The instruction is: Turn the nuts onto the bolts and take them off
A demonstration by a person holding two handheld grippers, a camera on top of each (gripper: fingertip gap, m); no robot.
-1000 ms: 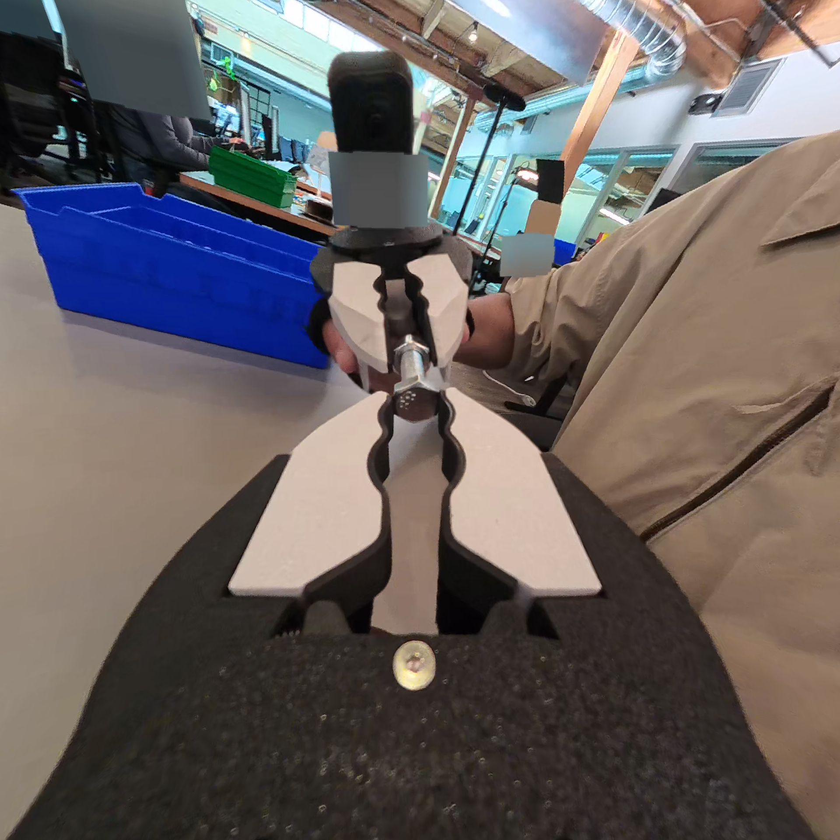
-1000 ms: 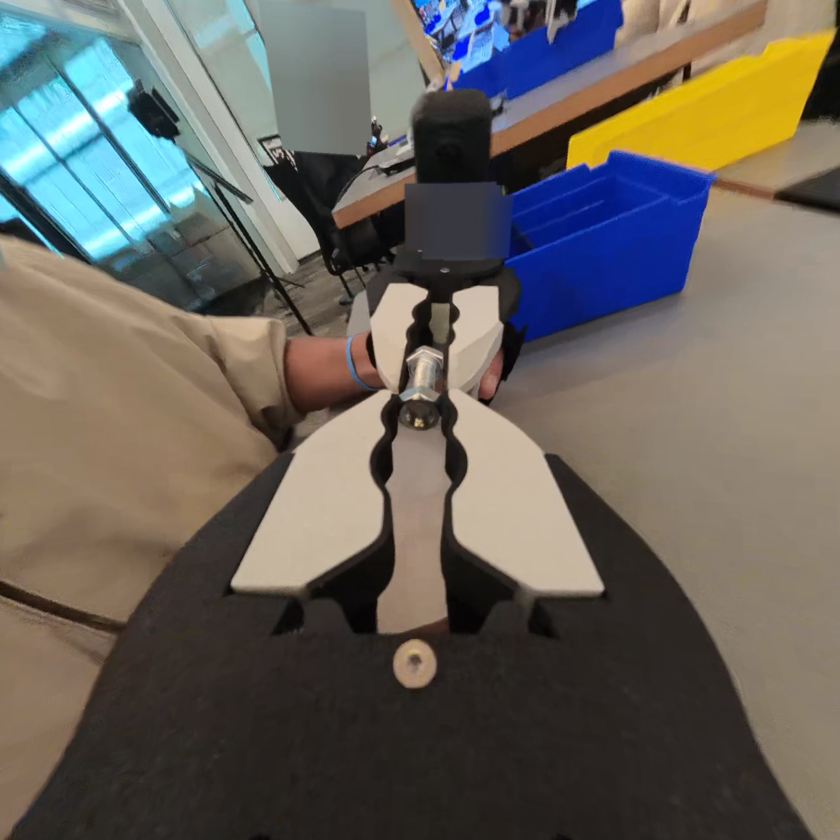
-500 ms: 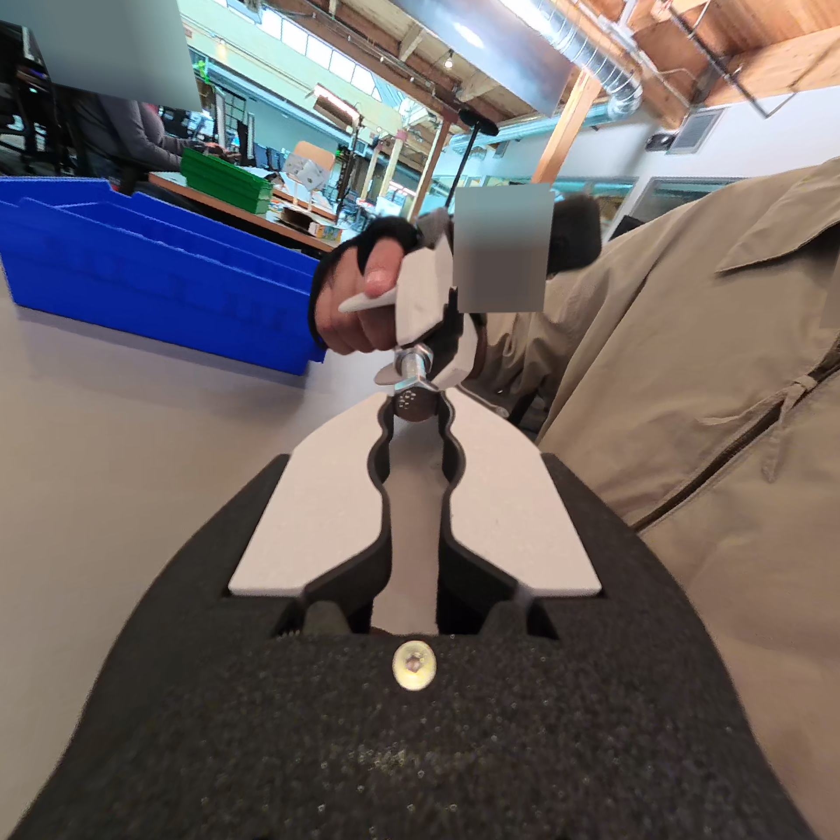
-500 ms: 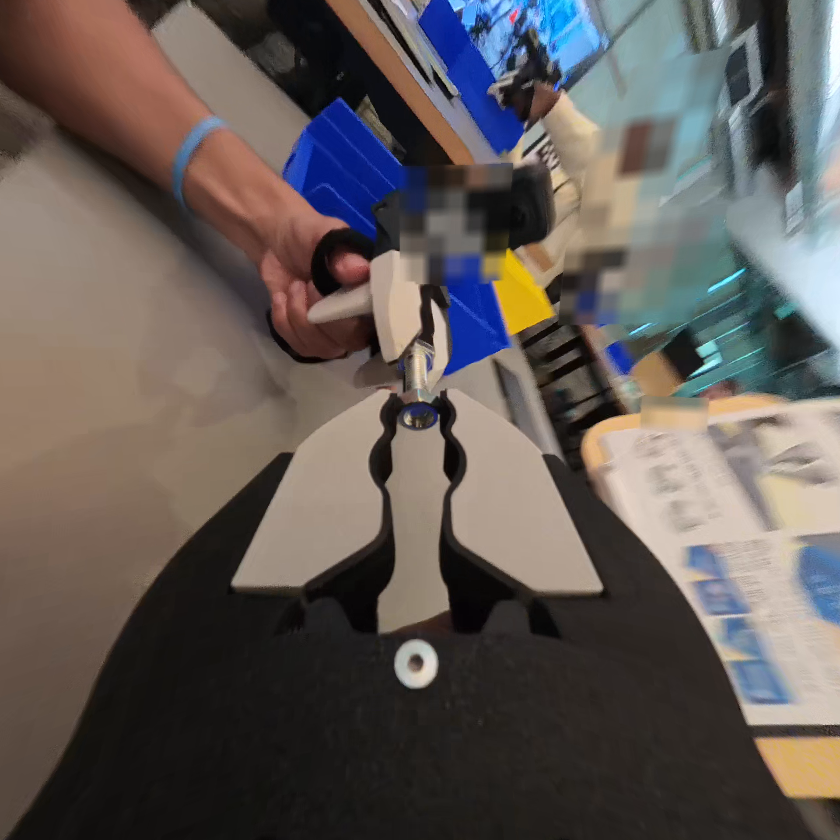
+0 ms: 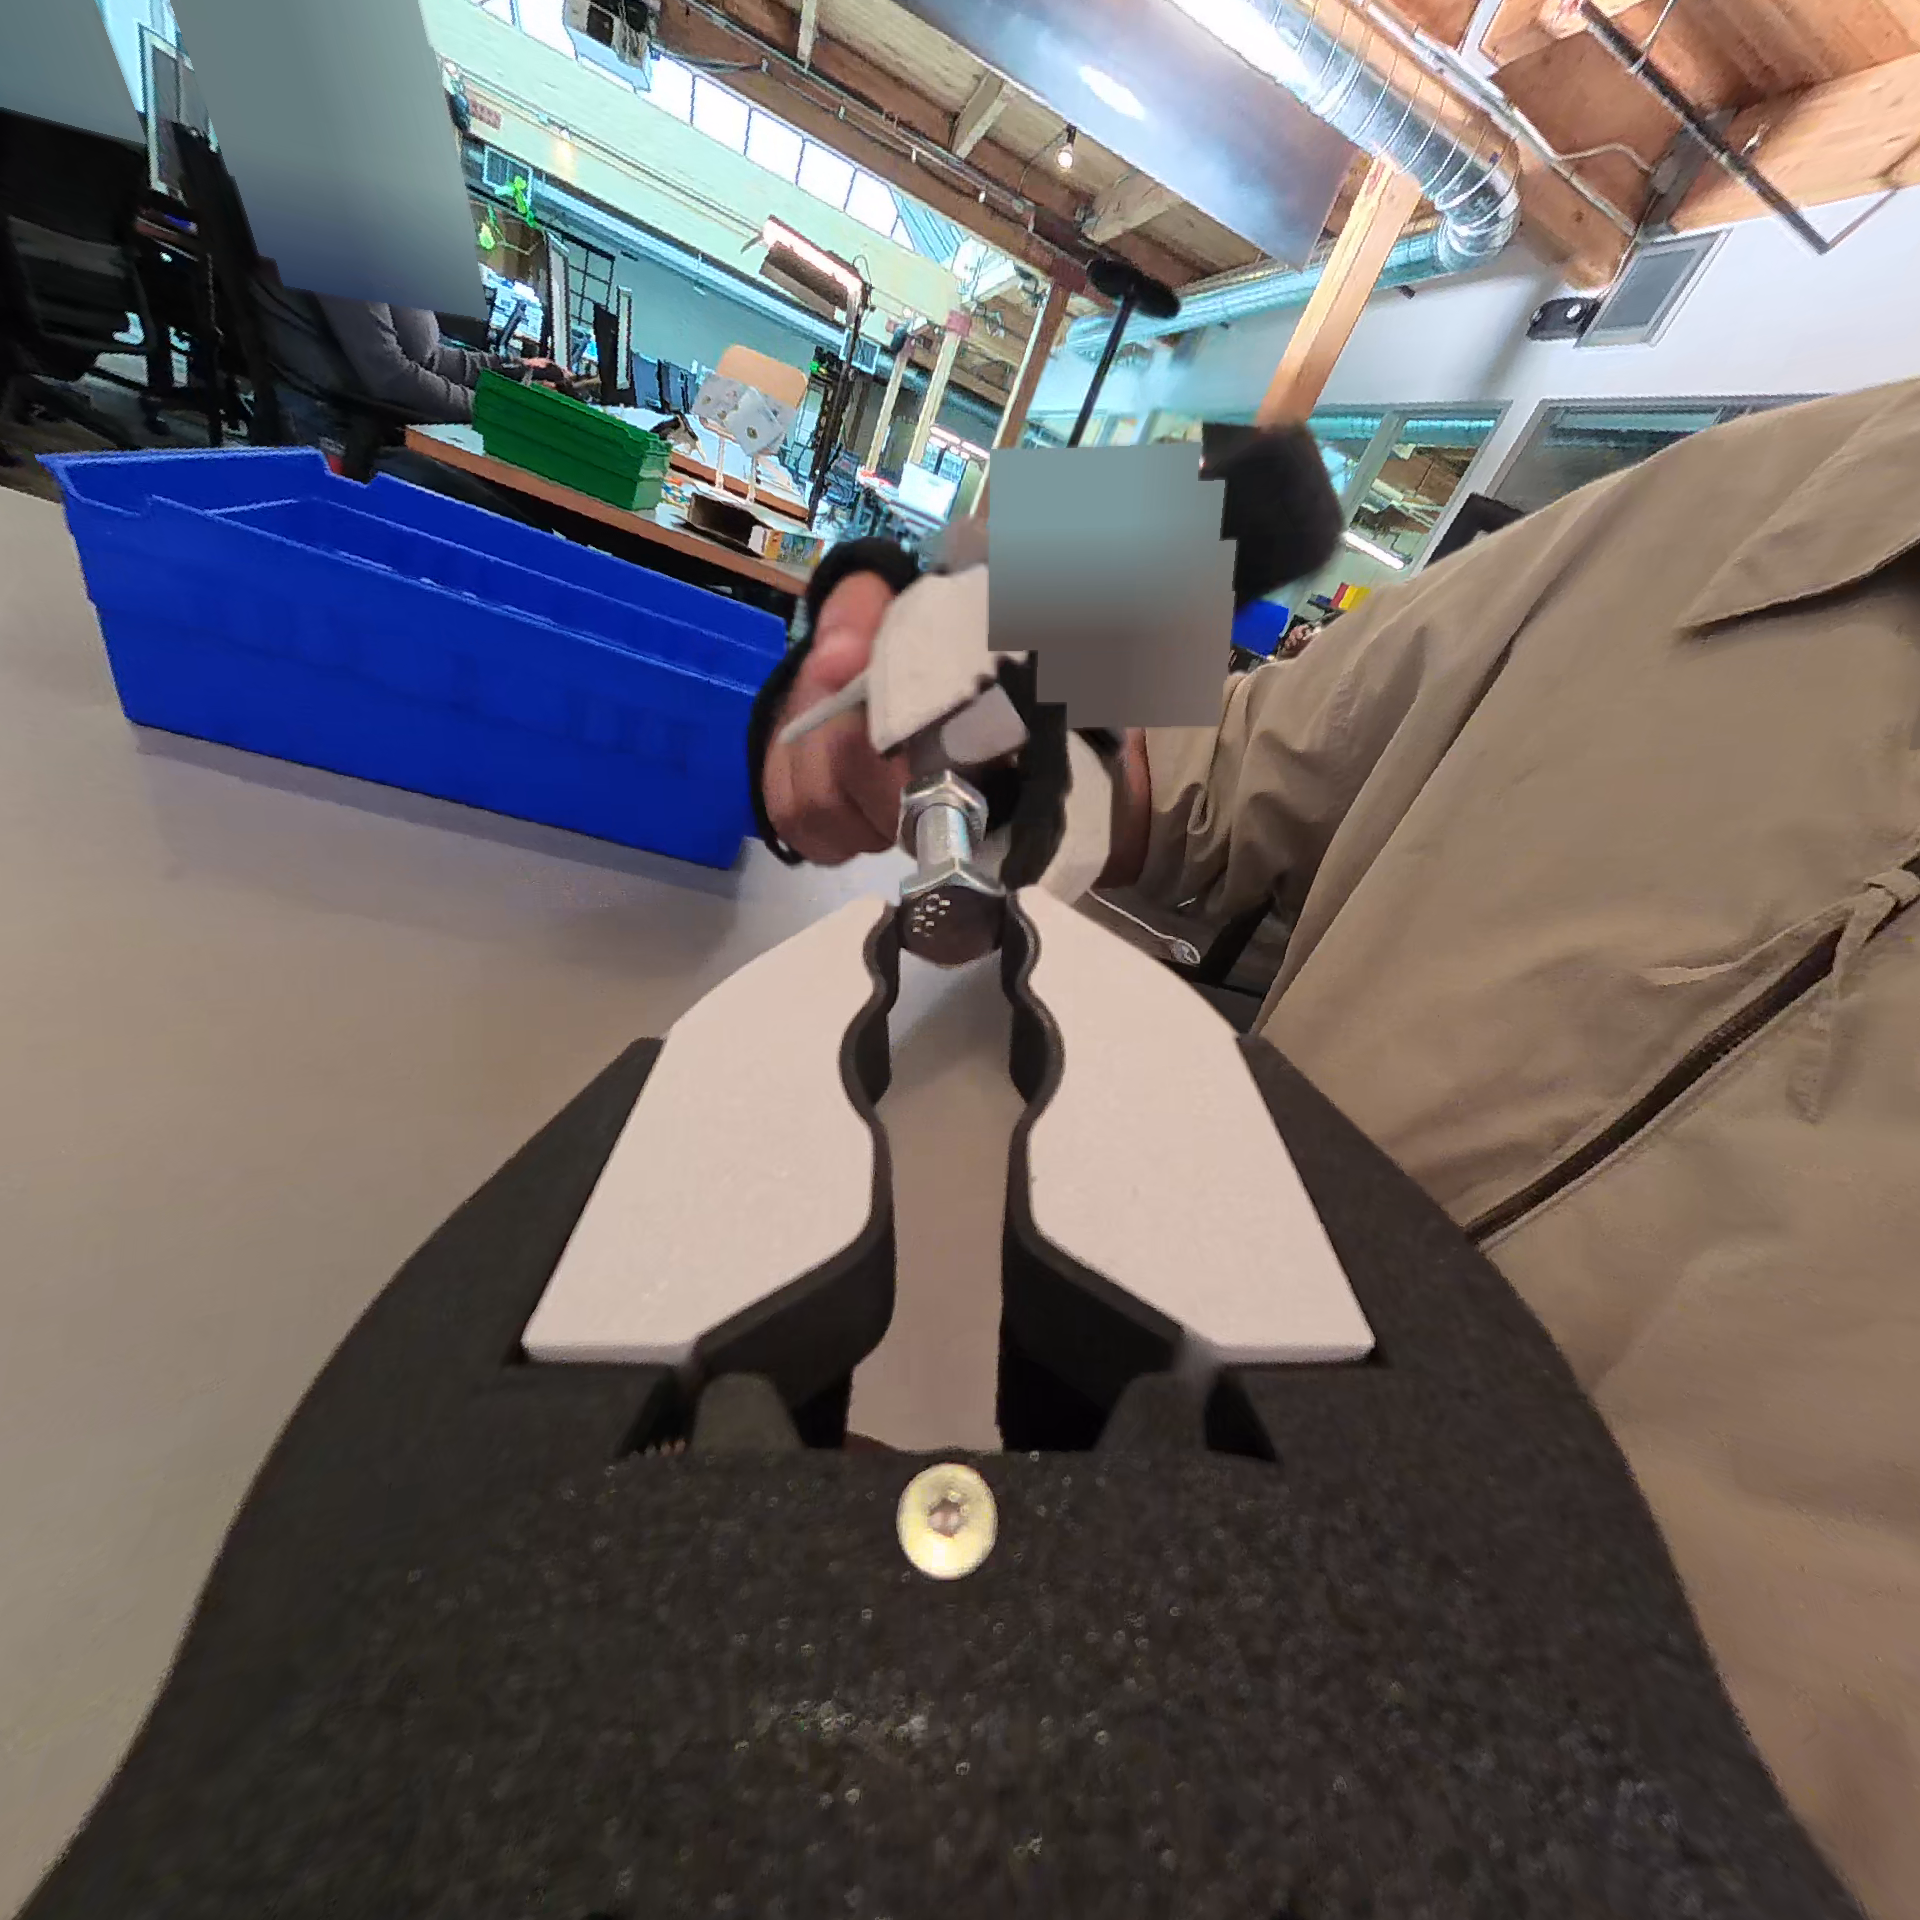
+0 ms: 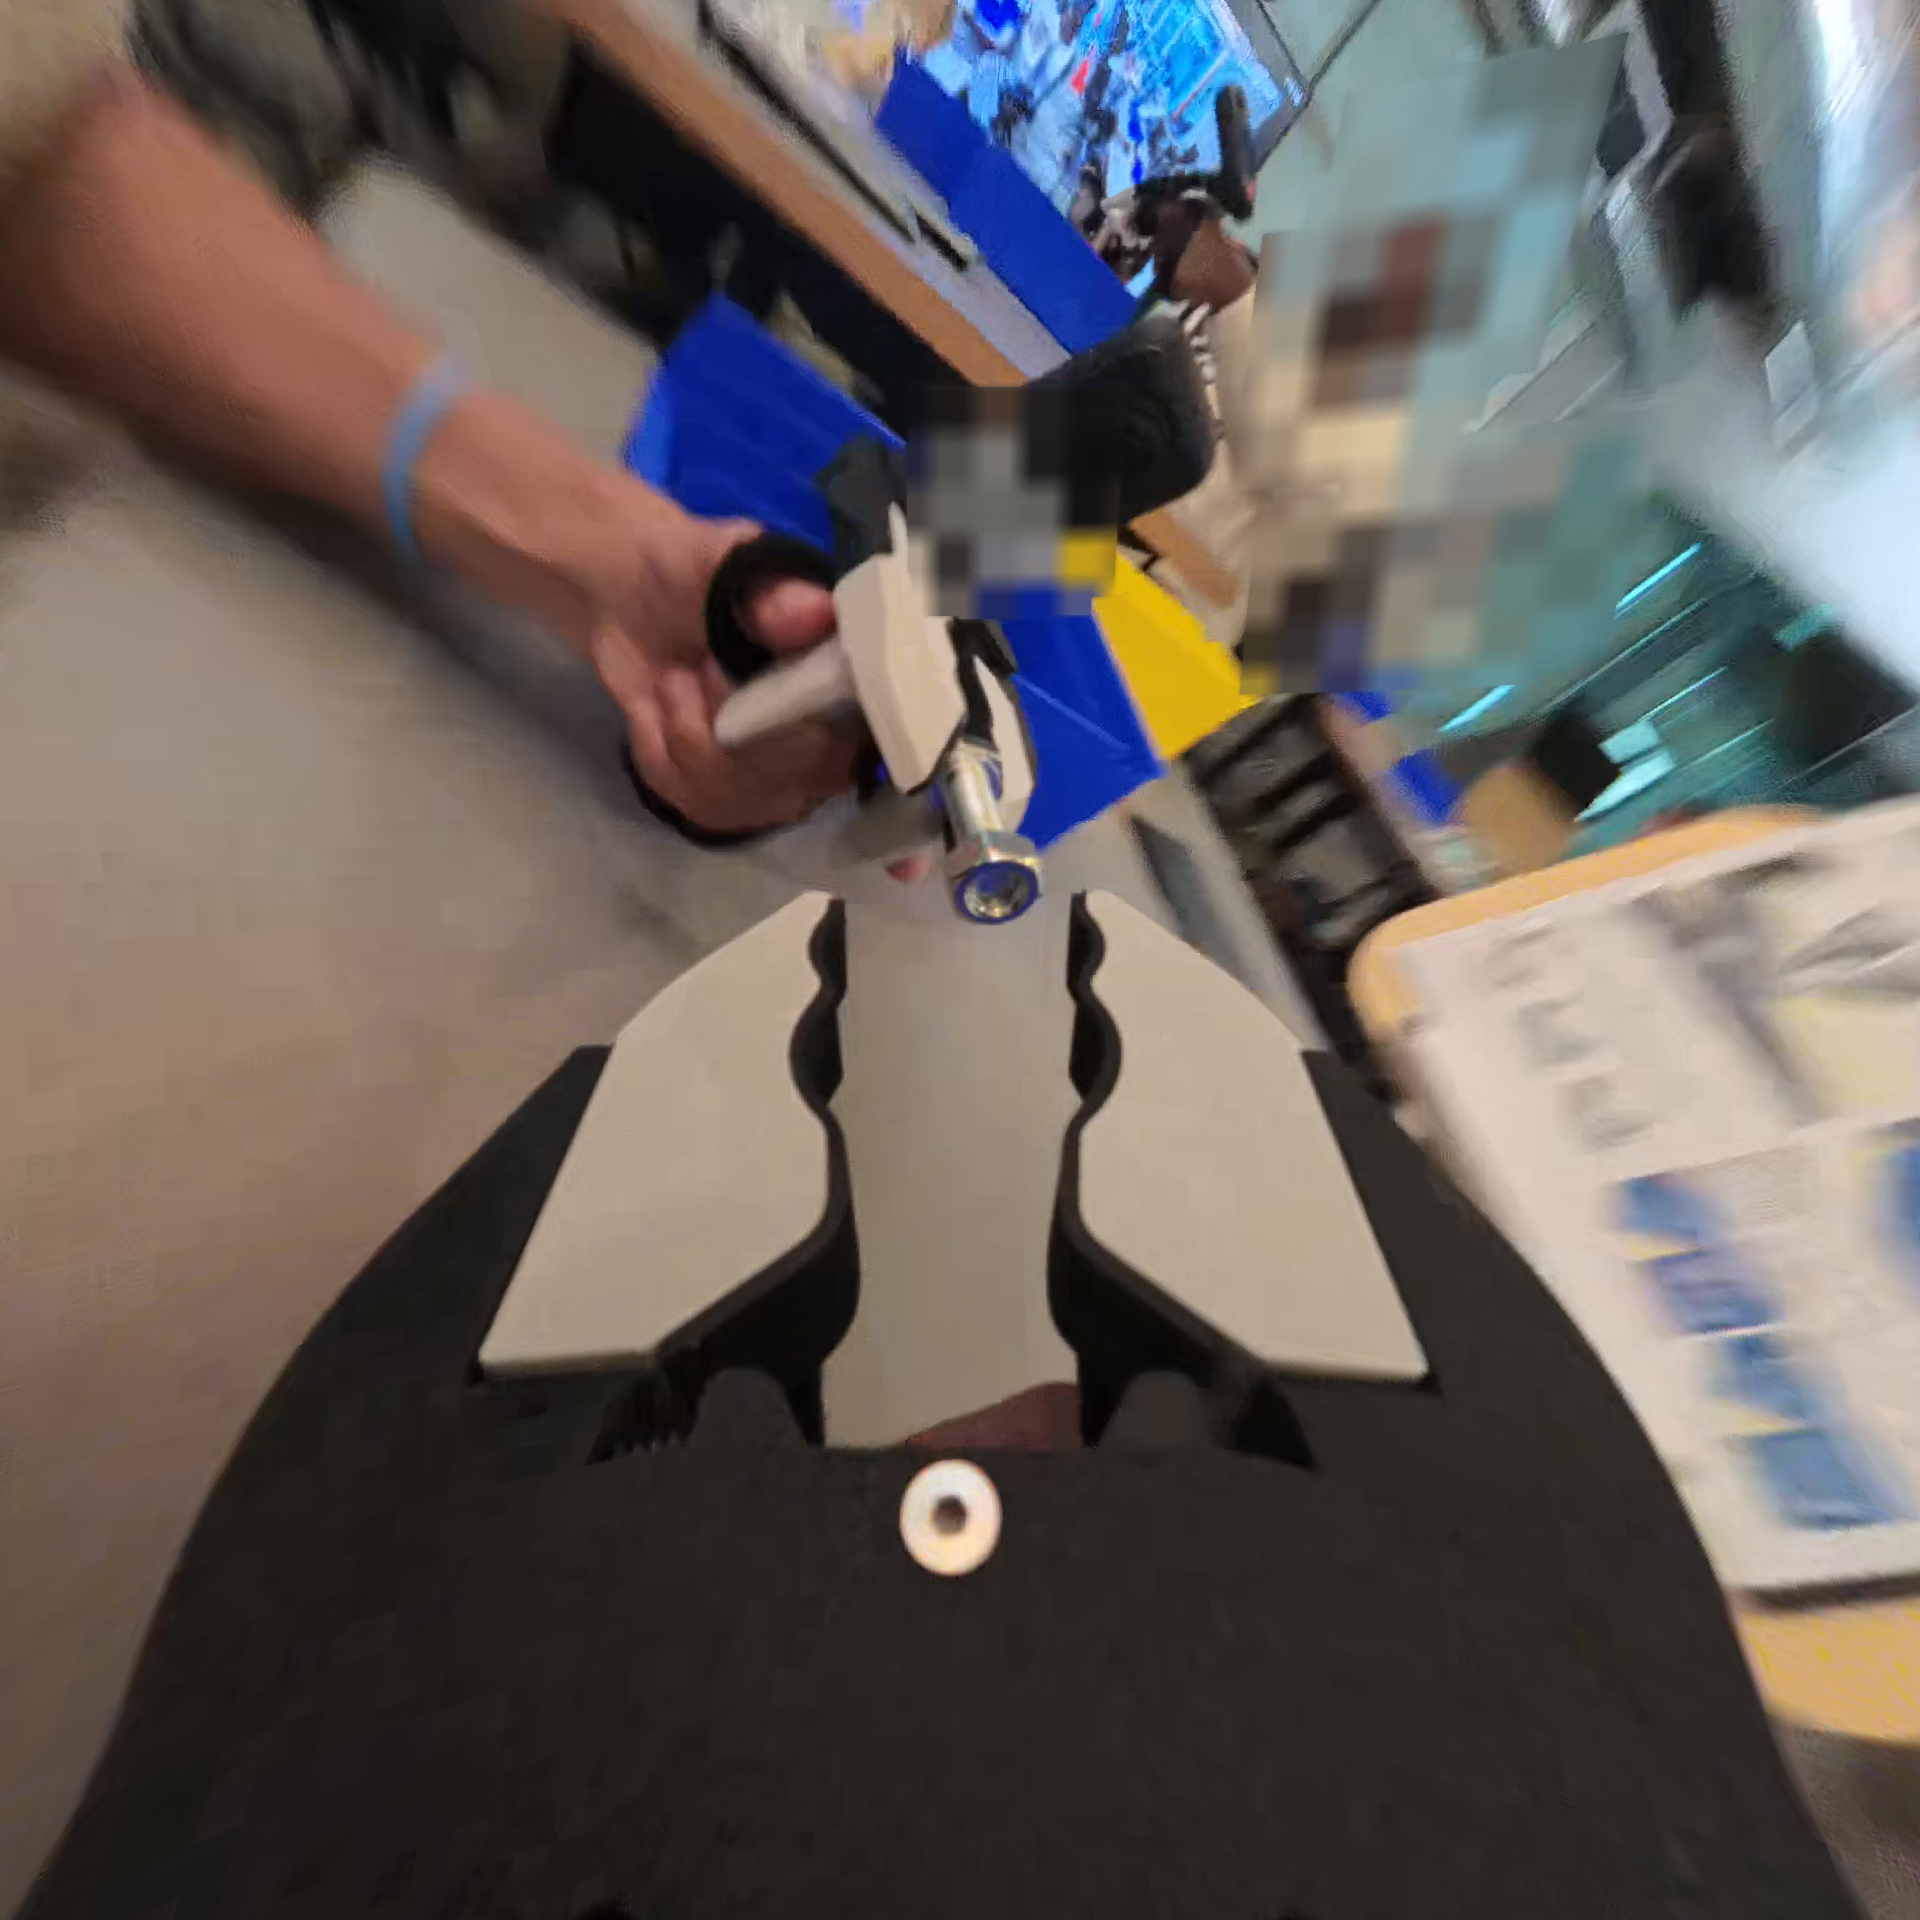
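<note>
My left gripper [image 5: 949, 928] is shut on the hex head of a silver bolt [image 5: 940, 847] and holds it above the grey table [image 5: 260, 1039]. The shaft points away from me, with a silver nut [image 5: 940, 802] threaded on it. My right gripper [image 6: 956, 920] is open; the nut [image 6: 997, 891] sits just beyond its fingertips and touches neither finger. In the left wrist view the right gripper [image 5: 951, 701] is rolled onto its side just behind the nut. In the blurred right wrist view the left gripper [image 6: 951, 717] grips the bolt's far end.
A blue bin [image 5: 416, 644] stands on the table at the far left; it also shows in the right wrist view [image 6: 748, 416] beside a yellow bin [image 6: 1153, 644]. The person's tan jacket [image 5: 1558, 935] fills the right side. Printed sheets [image 6: 1662, 1195] lie at the right.
My right gripper rolled sideways while shut on the nut, then opened and let it go. My left gripper kept its hold on the bolt head.
</note>
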